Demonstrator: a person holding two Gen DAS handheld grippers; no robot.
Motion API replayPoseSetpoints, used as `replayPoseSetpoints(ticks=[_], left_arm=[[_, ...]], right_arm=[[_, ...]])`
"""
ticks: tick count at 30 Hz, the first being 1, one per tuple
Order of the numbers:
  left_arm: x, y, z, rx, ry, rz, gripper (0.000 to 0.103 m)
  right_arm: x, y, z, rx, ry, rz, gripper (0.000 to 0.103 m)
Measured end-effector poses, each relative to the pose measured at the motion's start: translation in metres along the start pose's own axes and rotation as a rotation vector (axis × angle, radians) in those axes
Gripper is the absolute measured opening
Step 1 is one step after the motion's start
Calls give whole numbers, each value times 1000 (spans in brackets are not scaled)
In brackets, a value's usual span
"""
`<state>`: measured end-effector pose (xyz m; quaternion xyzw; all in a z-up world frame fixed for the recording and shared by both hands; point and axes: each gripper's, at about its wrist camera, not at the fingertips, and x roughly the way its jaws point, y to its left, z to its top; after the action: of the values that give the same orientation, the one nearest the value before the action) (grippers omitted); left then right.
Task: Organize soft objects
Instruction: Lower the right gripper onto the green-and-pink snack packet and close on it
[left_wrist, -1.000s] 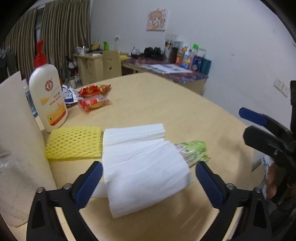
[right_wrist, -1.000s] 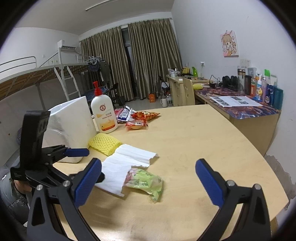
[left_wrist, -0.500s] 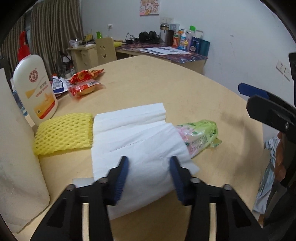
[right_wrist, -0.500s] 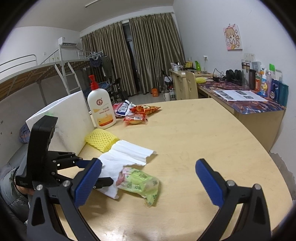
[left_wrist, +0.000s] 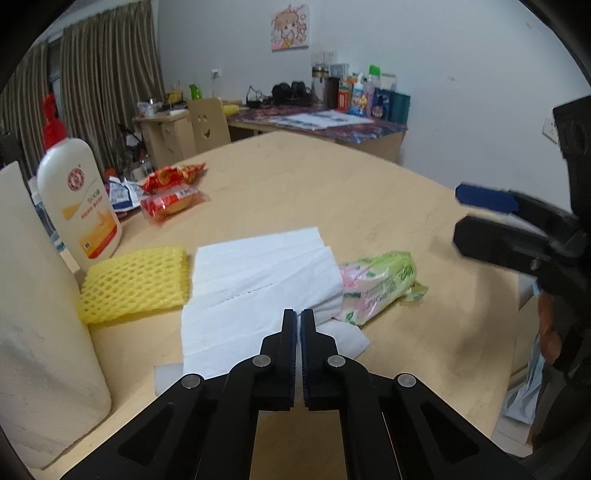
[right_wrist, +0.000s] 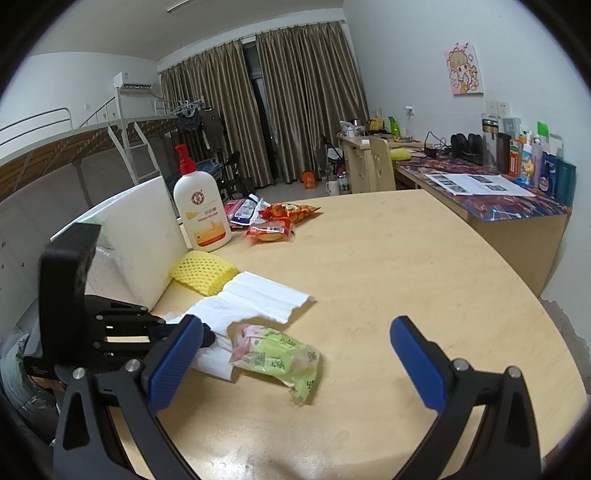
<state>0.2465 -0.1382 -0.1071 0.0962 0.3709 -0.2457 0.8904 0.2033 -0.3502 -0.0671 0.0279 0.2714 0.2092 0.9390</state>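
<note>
Tissue sheets (left_wrist: 258, 288): I count one white stack, directly ahead of my left gripper (left_wrist: 298, 321), long axis running away from it.
Green packet (left_wrist: 380, 284): one, ahead-right, partly under the tissue, angled right.
Yellow foam net (left_wrist: 136, 282): one, ahead-left.
Left gripper: pads nearly together; whether it pinches tissue, I cannot tell.
Right gripper (right_wrist: 295, 354): spread wide, packet between and just beyond its fingers.
</note>
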Motion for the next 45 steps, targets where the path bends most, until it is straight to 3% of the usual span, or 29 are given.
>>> replayPoseSetpoints(ticks=[12, 22, 40, 45], left_arm=[[-40, 7, 3, -1, -88, 21, 2], [-84, 19, 4, -32, -176, 78, 2], [-88, 43, -23, -114, -164, 74, 2], [-87, 44, -27, -121, -160, 70, 2]], right_arm=[[2, 4, 2, -12, 8, 7, 103], [24, 17, -5, -64, 88, 35, 103], [62, 27, -7, -175, 221, 40, 102], [70, 28, -10, -207, 257, 17, 90]])
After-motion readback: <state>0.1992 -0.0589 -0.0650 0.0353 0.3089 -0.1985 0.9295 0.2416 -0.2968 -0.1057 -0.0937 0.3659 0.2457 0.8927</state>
